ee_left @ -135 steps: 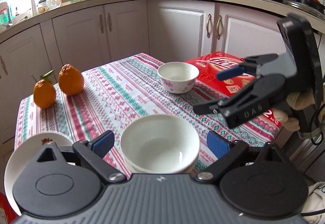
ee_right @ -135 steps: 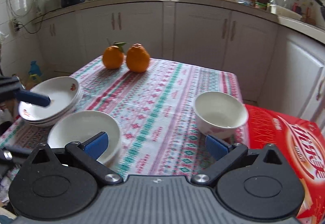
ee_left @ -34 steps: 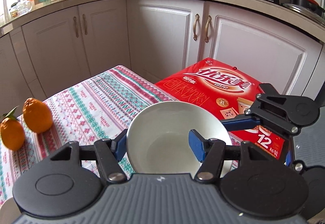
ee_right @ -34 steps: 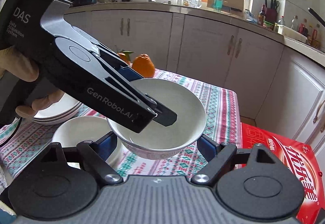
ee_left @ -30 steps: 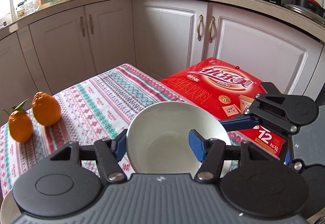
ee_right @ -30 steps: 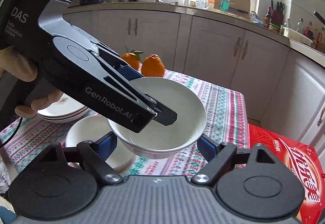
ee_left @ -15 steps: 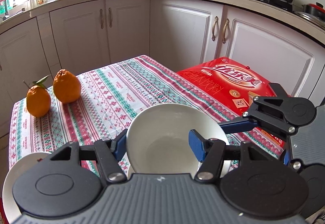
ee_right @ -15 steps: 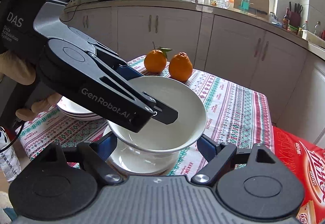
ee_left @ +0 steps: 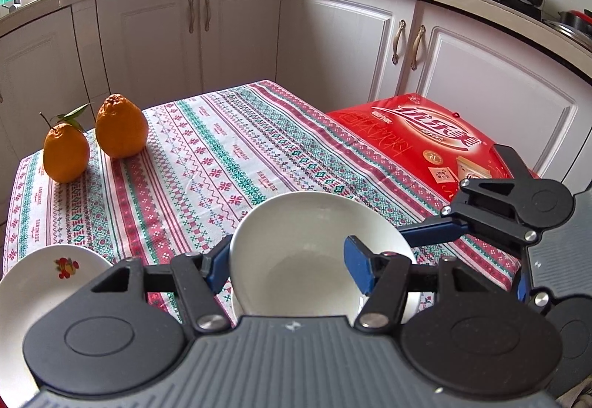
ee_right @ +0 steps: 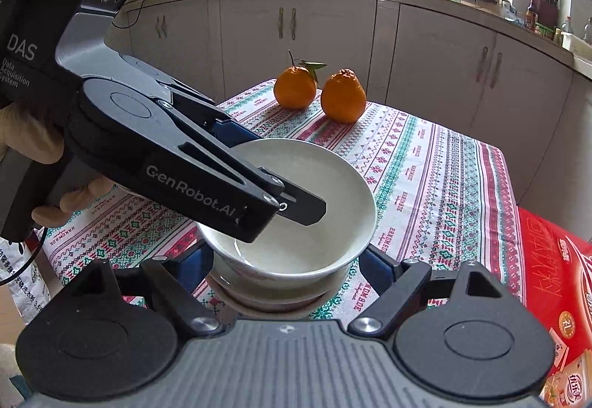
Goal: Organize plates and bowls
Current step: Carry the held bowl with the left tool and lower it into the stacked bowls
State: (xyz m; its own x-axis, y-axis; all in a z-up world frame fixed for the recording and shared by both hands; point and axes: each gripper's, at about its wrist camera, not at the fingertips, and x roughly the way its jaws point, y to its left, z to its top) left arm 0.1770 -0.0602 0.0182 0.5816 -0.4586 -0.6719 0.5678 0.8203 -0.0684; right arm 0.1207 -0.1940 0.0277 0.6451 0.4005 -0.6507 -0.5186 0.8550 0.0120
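My left gripper point(ee_left: 286, 265) is shut on the near rim of a white bowl point(ee_left: 314, 234), one finger inside and one outside. In the right wrist view the left gripper point(ee_right: 259, 182) holds this bowl point(ee_right: 325, 193) directly over a second white bowl point(ee_right: 281, 291) on the tablecloth, nested in it or just above it. My right gripper point(ee_right: 286, 265) is open, its fingers on either side of the two bowls without touching them. A stack of white plates point(ee_left: 37, 282) with a fruit print sits at the table's near left corner.
Two oranges point(ee_left: 92, 145) sit at the far left of the patterned tablecloth point(ee_left: 207, 156). A red carton point(ee_left: 425, 141) lies on the right side of the table. White kitchen cabinets stand behind.
My left gripper has carried the bowl left and down until it is over the second bowl. The right gripper has followed alongside, still open.
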